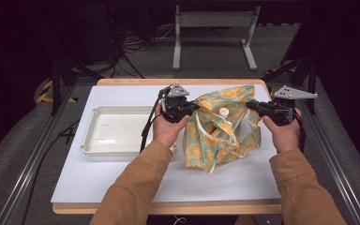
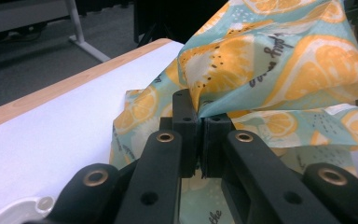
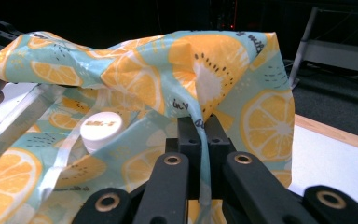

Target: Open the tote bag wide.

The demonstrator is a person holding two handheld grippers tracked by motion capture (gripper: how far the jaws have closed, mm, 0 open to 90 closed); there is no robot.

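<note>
A teal cloth bag with orange-slice print hangs over the white table mat, held up by both grippers. My left gripper is shut on the bag's left rim, with the fabric pinched between its jaws. My right gripper is shut on the right rim; the cloth runs down between the jaws. The mouth of the bag is pulled open between them. Inside it stands a white round cap, which in the high view is a small white cap.
A shallow white tray sits on the mat left of the bag, close to the left forearm. The mat lies on a wooden table whose far edge runs behind the grippers. A metal stand is on the floor beyond.
</note>
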